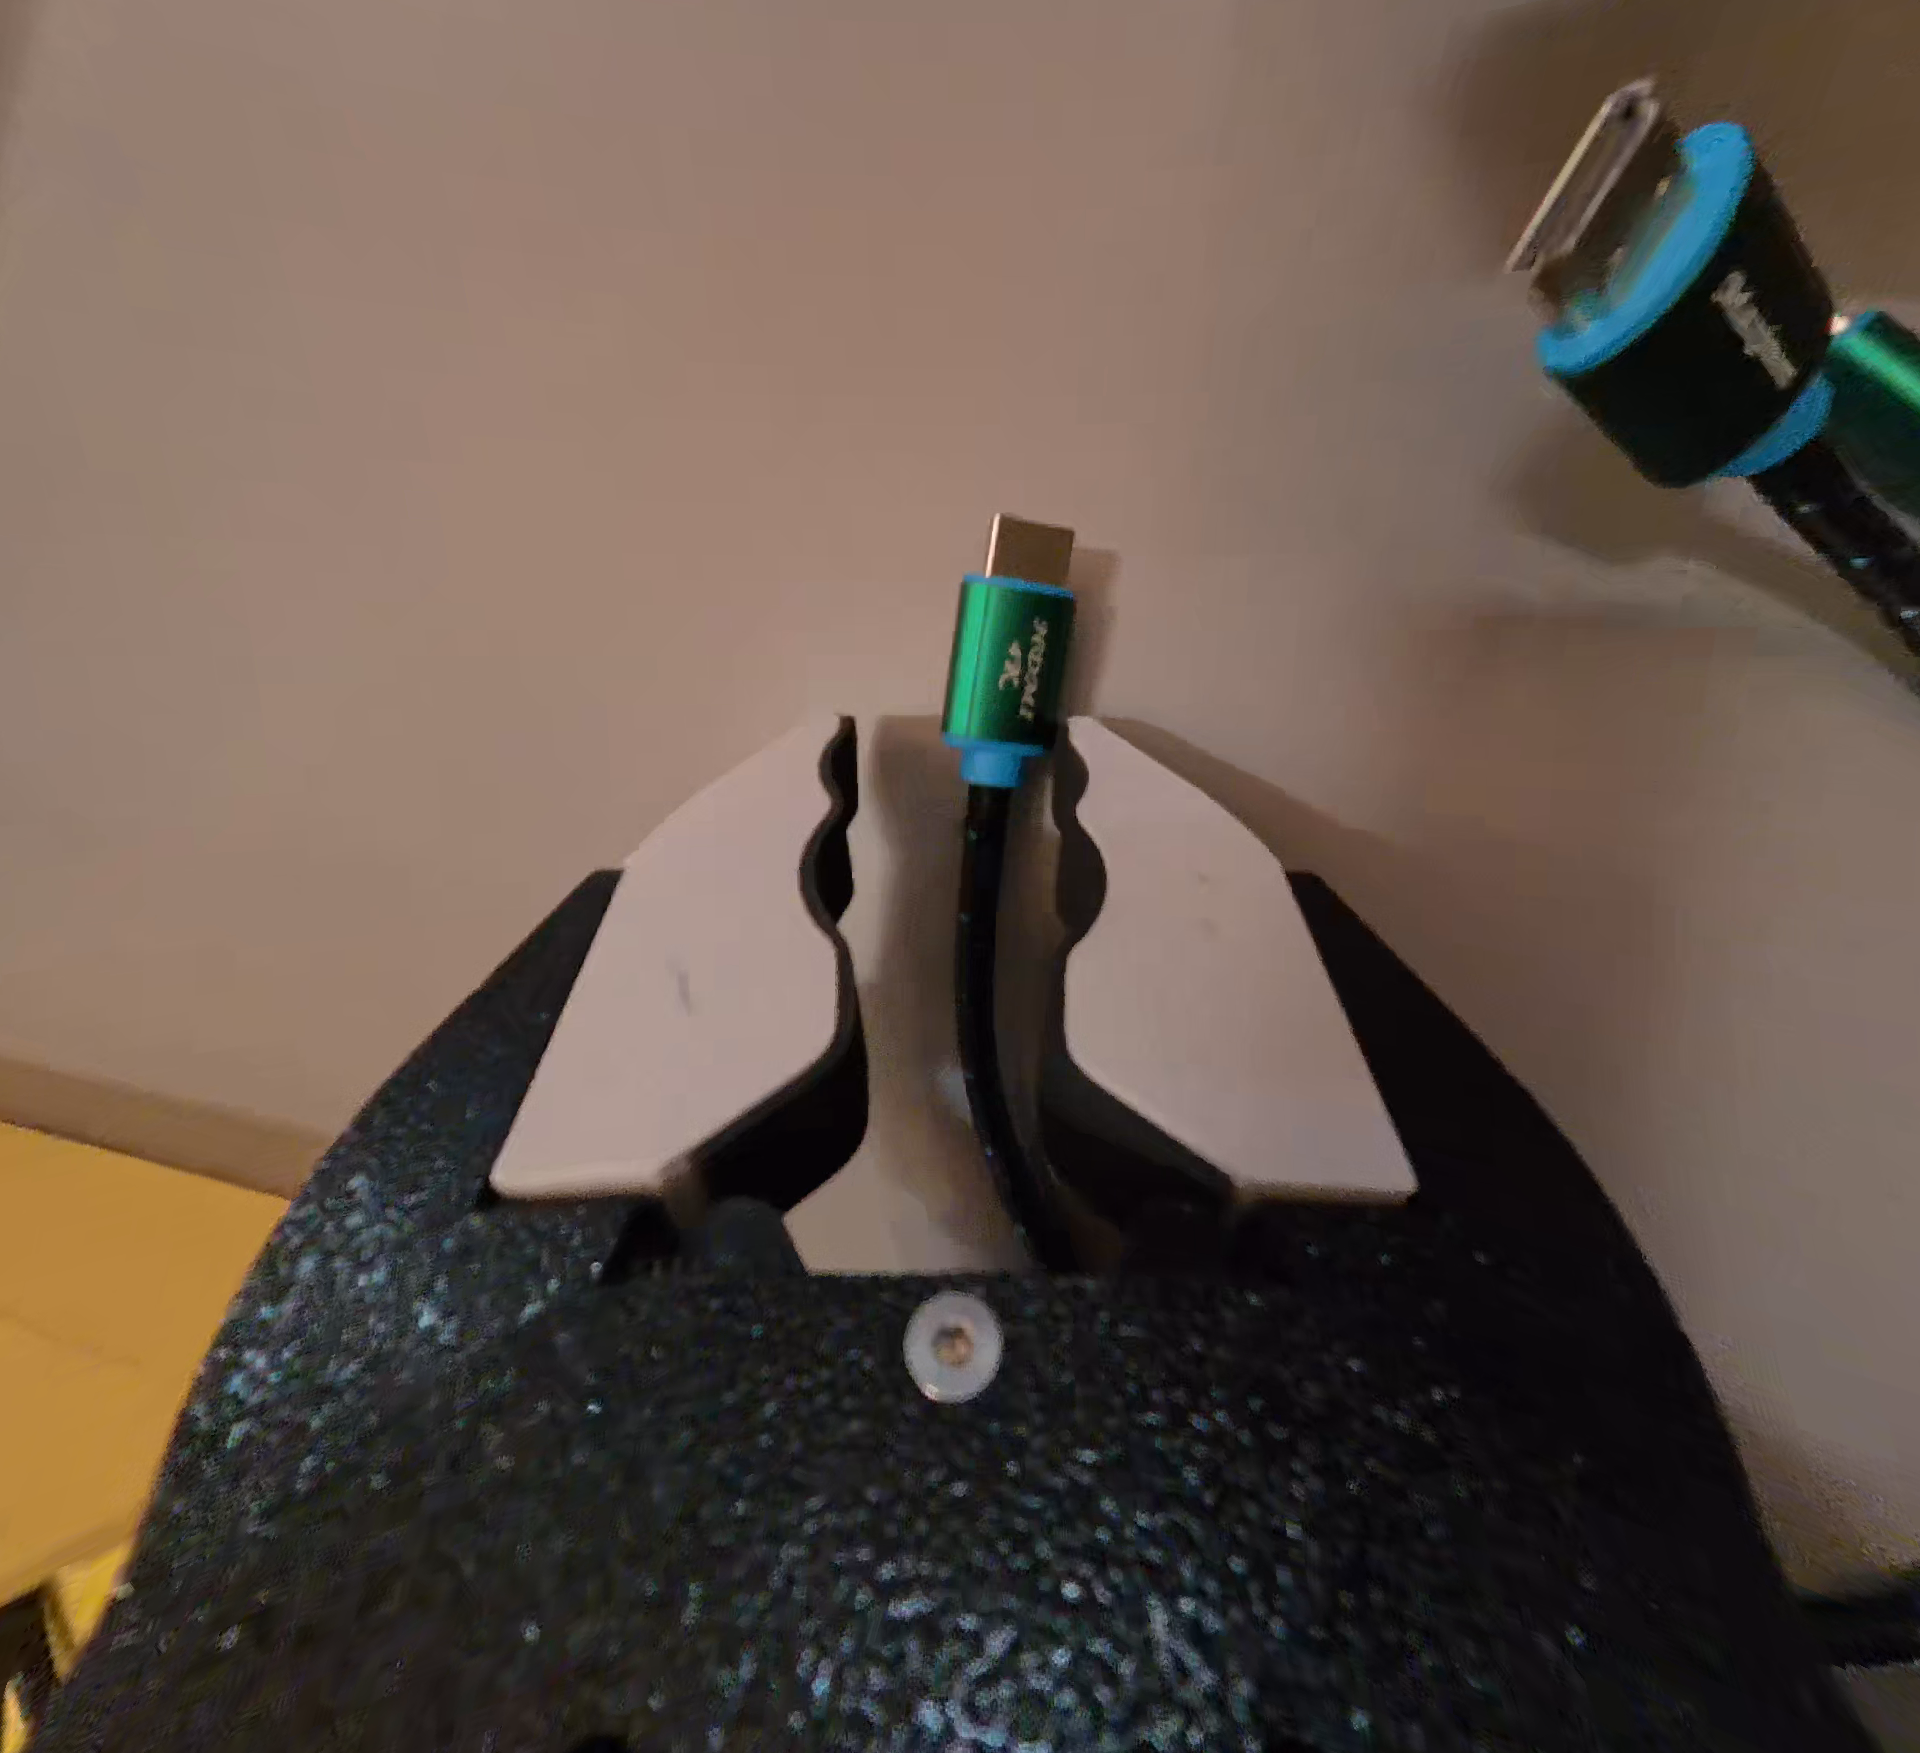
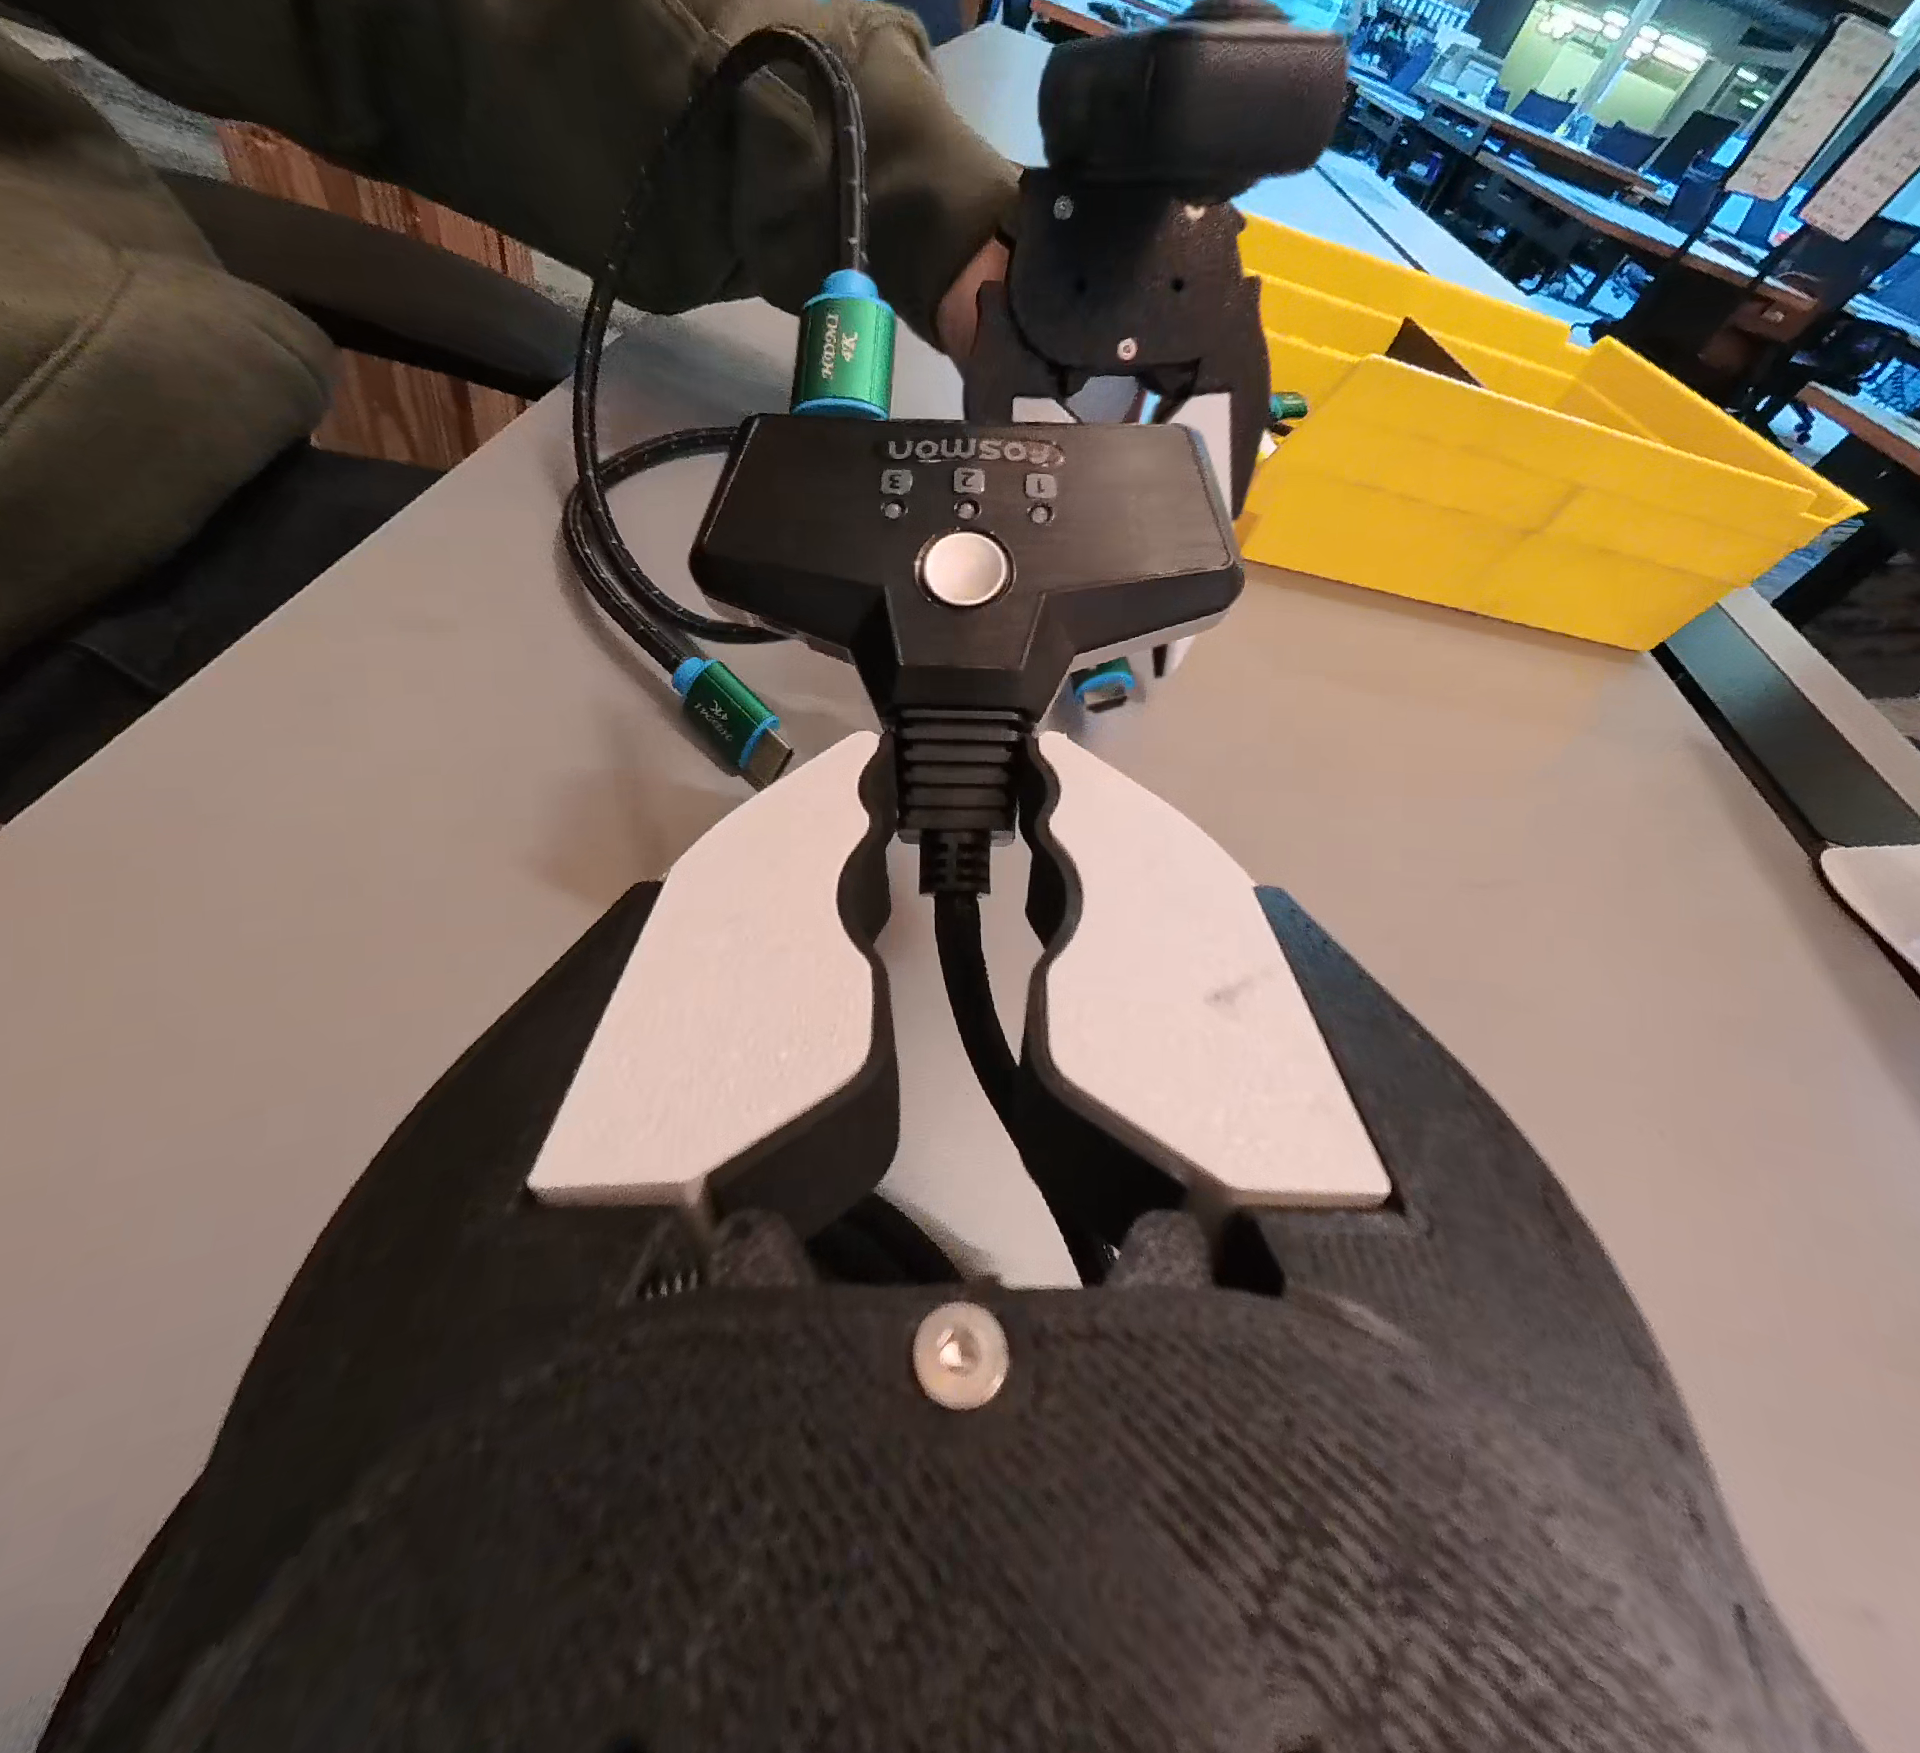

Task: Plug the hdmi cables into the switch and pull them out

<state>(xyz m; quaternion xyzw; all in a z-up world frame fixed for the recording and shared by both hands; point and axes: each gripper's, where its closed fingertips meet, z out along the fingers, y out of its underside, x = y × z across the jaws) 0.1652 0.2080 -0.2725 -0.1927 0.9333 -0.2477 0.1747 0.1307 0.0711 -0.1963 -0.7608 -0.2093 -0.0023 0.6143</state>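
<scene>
The black HDMI switch (image 2: 966,519) has three numbered lights and a white round button. My right gripper (image 2: 956,758) is shut on its ribbed cable neck and holds it over the grey table (image 2: 312,872). One green HDMI plug (image 2: 844,347) sits in the switch's far left port. Its braided cable loops back to a second green plug (image 2: 732,729) lying loose on the table. My left gripper (image 1: 961,727) is open and points down at the table, with a green plug (image 1: 1006,664) and its black cable lying between the fingers. It also shows beyond the switch (image 2: 1127,394).
A black plug with blue rings (image 1: 1683,290) hangs at the upper right of the left wrist view. Yellow bins (image 2: 1507,498) stand at the table's far right. A person's green sleeve (image 2: 520,41) reaches in from the left. The table edge (image 2: 1787,747) runs along the right.
</scene>
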